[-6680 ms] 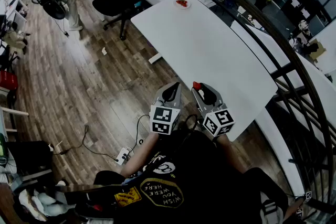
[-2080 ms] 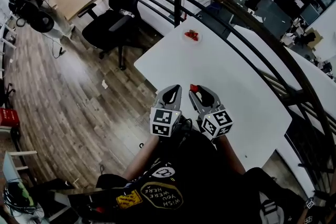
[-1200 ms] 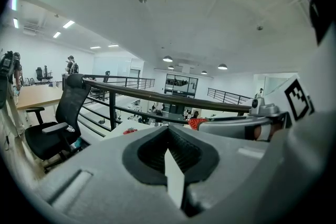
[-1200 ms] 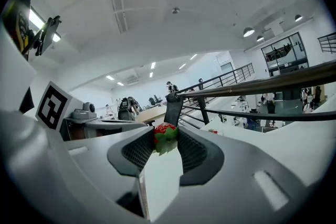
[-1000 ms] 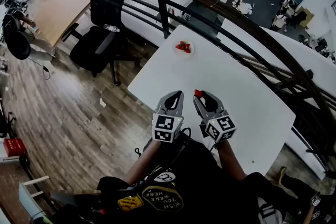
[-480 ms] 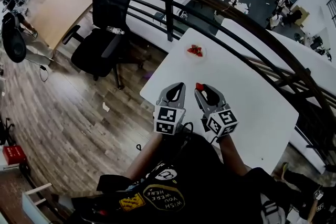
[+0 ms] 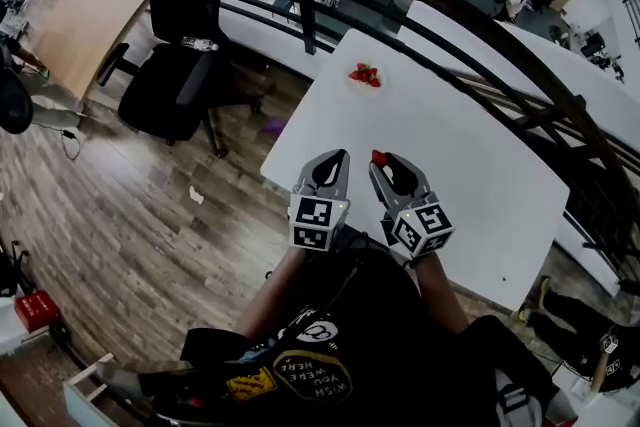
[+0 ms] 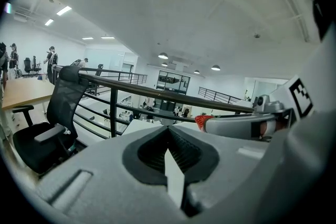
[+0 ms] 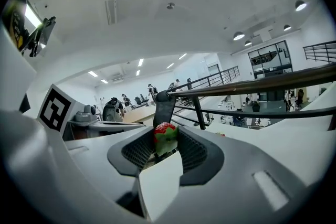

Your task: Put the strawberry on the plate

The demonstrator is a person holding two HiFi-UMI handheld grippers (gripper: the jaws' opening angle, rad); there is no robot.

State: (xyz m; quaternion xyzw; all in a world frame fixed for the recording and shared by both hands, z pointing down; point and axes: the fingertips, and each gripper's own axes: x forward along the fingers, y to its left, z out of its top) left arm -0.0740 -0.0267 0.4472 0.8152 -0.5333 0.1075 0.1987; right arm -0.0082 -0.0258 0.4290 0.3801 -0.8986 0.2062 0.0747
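My right gripper [image 7: 383, 163] is shut on a red strawberry [image 7: 379, 157] with a green cap, seen pinched between the pads in the right gripper view [image 9: 165, 136]. It hangs over the near part of the white table [image 7: 460, 155]. The strawberry's tip also shows at the right of the left gripper view [image 8: 202, 121]. The small white plate [image 7: 362, 87] sits near the table's far corner, well ahead of both grippers, with a few strawberries [image 7: 365, 74] on it. My left gripper [image 7: 333, 161] is beside the right one, shut with nothing between its jaws [image 8: 168, 131].
A dark railing [image 7: 450, 0] curves along the table's far side. A black office chair [image 7: 180, 45] stands on the wooden floor [image 7: 130, 215] to the left of the table. The table's left edge lies just under my left gripper.
The table and plate have drawn nearer in the head view as both grippers advanced over the table's near edge. The strawberry stays in the right gripper's jaws.
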